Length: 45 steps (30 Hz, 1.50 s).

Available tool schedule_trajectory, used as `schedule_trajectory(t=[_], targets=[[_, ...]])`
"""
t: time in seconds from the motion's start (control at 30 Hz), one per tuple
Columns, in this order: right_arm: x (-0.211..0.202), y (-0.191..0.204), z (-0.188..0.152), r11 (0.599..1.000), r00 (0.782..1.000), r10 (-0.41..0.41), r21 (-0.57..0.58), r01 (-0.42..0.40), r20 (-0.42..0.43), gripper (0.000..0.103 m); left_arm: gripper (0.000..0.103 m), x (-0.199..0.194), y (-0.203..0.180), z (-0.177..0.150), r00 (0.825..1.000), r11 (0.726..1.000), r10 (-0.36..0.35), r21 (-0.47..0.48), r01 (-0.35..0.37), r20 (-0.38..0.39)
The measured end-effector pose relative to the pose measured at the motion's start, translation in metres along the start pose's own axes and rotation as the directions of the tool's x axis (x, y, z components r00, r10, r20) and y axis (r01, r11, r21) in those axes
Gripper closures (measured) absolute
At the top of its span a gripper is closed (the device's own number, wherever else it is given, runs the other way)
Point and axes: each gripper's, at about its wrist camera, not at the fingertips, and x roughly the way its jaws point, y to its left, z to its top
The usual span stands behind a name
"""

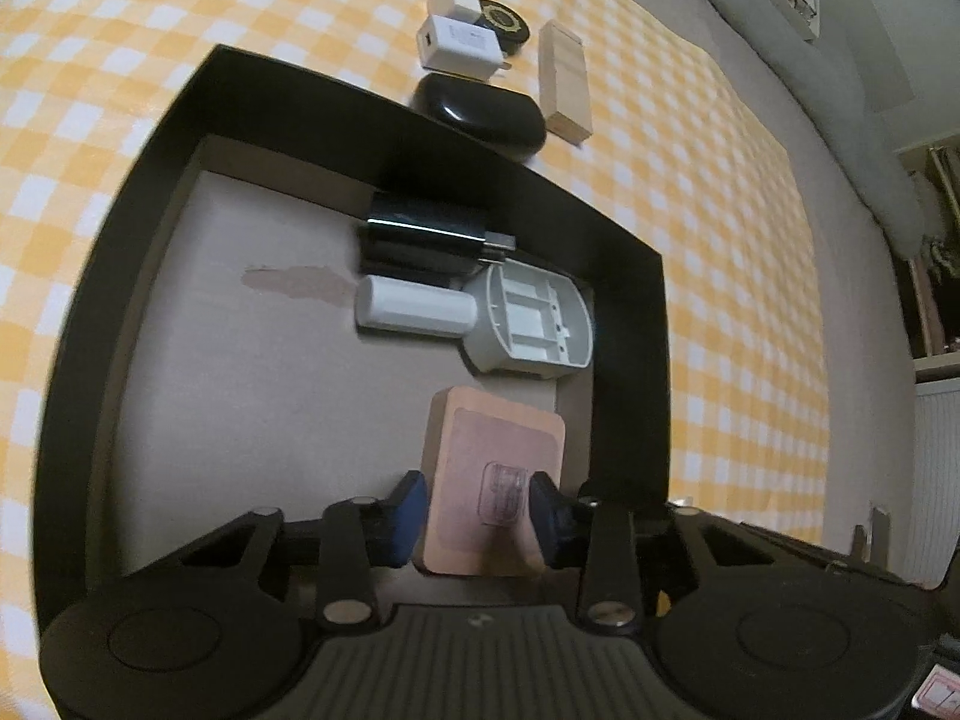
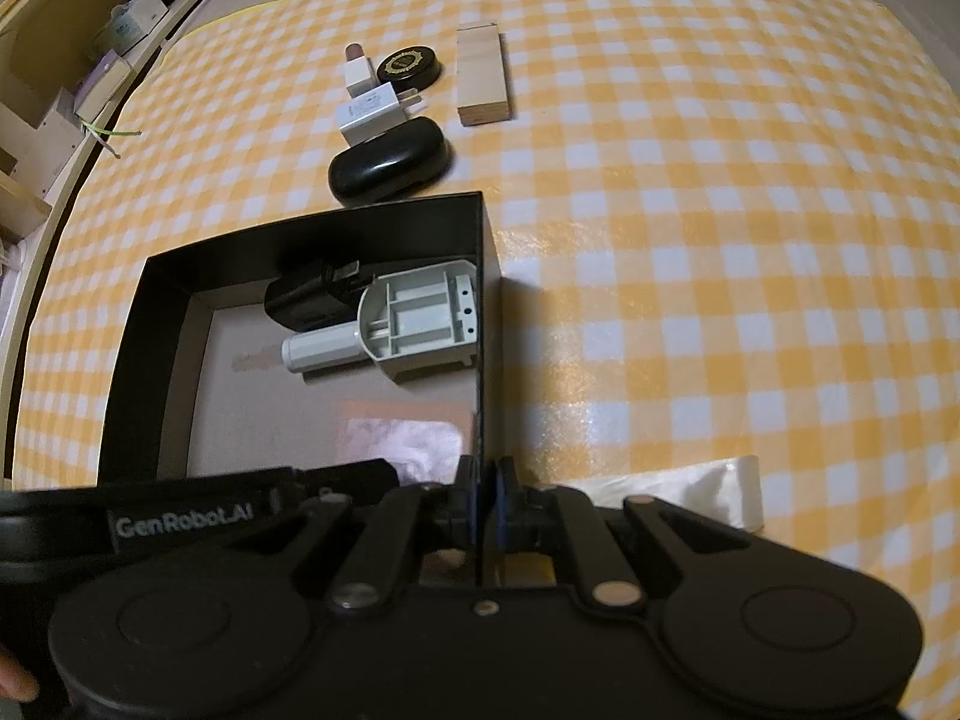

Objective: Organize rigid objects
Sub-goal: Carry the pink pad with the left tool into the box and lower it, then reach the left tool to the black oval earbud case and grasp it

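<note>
A black open box (image 1: 630,312) lies on the yellow checked cloth. Inside it are a black charger (image 1: 429,228), a white cylinder (image 1: 414,306) and a grey plastic part (image 1: 528,318). A pink block (image 1: 492,438) rests on the box floor near the right wall, and my left gripper (image 1: 478,513) is shut on it, with a blue pad against each side. My right gripper (image 2: 485,498) is shut on the box's right wall (image 2: 489,330); the thin wall edge runs between its pads. In the right wrist view the pink block (image 2: 402,432) is blurred.
Beyond the box lie a black oval case (image 2: 390,162), a white charger (image 2: 369,111), a white lipstick (image 2: 358,69), a black round compact (image 2: 409,65) and a wooden block (image 2: 482,75). A pale plastic strip (image 2: 690,492) lies right of my right gripper. Shelves (image 2: 72,78) stand at the left.
</note>
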Motion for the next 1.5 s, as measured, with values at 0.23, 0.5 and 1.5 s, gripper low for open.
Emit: schedule_trajectory(t=[0.23,0.5,1.5], targets=[[-0.001,0.000,-0.001,1.000,1.000,0.002,0.001,-0.002,0.000,0.096,0.071,0.005,0.003,0.003,0.998,0.998,-0.055,-0.034,0.055,0.009],[-0.001,0.000,-0.001,1.000,1.000,0.002,0.001,-0.002,-0.001,0.096,0.070,-0.005,-0.006,0.006,0.999,0.999,-0.023,0.041,0.022,0.032],[0.000,0.002,-0.001,1.000,1.000,0.000,-0.009,0.000,0.002,0.096,0.000,-0.087,-0.038,0.041,0.922,0.936,0.068,0.295,-0.191,0.381]])
